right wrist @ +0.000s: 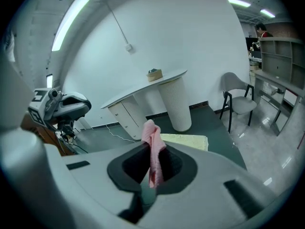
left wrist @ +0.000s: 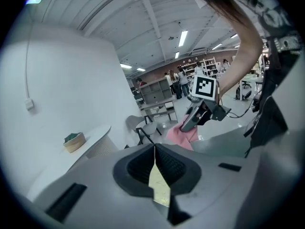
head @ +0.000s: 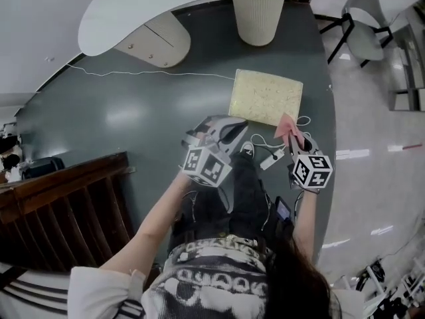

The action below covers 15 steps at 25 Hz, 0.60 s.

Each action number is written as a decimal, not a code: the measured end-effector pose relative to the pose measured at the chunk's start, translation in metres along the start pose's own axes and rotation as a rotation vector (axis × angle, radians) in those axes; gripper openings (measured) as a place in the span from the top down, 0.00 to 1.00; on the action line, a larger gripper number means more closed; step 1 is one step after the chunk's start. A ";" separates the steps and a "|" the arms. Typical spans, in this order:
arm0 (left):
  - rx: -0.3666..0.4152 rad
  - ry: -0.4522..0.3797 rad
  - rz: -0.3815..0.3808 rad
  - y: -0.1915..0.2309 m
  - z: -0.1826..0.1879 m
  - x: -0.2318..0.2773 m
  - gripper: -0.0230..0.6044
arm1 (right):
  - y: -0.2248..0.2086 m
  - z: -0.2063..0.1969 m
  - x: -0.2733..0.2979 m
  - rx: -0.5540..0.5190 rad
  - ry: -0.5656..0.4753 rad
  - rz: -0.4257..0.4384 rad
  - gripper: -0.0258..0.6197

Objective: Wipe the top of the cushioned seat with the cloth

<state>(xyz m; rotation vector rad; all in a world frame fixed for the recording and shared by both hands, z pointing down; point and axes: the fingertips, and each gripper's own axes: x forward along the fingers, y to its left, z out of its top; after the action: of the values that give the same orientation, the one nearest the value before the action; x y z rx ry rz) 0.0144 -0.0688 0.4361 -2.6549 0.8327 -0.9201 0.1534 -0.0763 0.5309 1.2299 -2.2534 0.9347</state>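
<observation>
Pink cloth (right wrist: 151, 137) sat clamped in our right tongs (right wrist: 153, 168), left tongs (left wrist: 155, 163) closed empty; wiping unstarted, we judged, needing a reach down onto the seat (head: 265, 97).

**Lighting and picture quality**

Light: bright, even, indoor. It comes from ceiling tubes (left wrist: 182, 37) in the left gripper view and a strip light (right wrist: 71, 14) at upper left in the right gripper view.
Glare: pale patches on the dark floor (head: 126, 115); white streaks on the tiles (head: 352, 155) at right.
Shadows: soft, faint.
Distortion: strong fisheye, with dark corners in both gripper views.
Focus: cloth (right wrist: 152, 144) crisp at centre.
</observation>
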 end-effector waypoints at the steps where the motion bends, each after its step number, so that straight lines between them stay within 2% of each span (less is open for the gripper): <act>1: -0.013 0.001 0.003 0.000 0.000 -0.003 0.95 | 0.004 0.002 -0.002 -0.003 -0.002 0.003 0.95; 8: -0.042 -0.008 0.021 -0.004 0.010 -0.029 0.95 | 0.030 0.006 -0.018 -0.018 -0.014 0.000 0.95; 15: -0.026 -0.042 0.003 -0.014 0.000 -0.085 0.95 | 0.095 0.000 -0.025 -0.035 -0.050 0.006 0.95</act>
<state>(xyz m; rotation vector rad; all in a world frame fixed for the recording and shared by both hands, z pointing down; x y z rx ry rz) -0.0342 -0.0082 0.3990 -2.6841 0.8451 -0.8557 0.0860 -0.0255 0.4809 1.2442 -2.3033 0.8721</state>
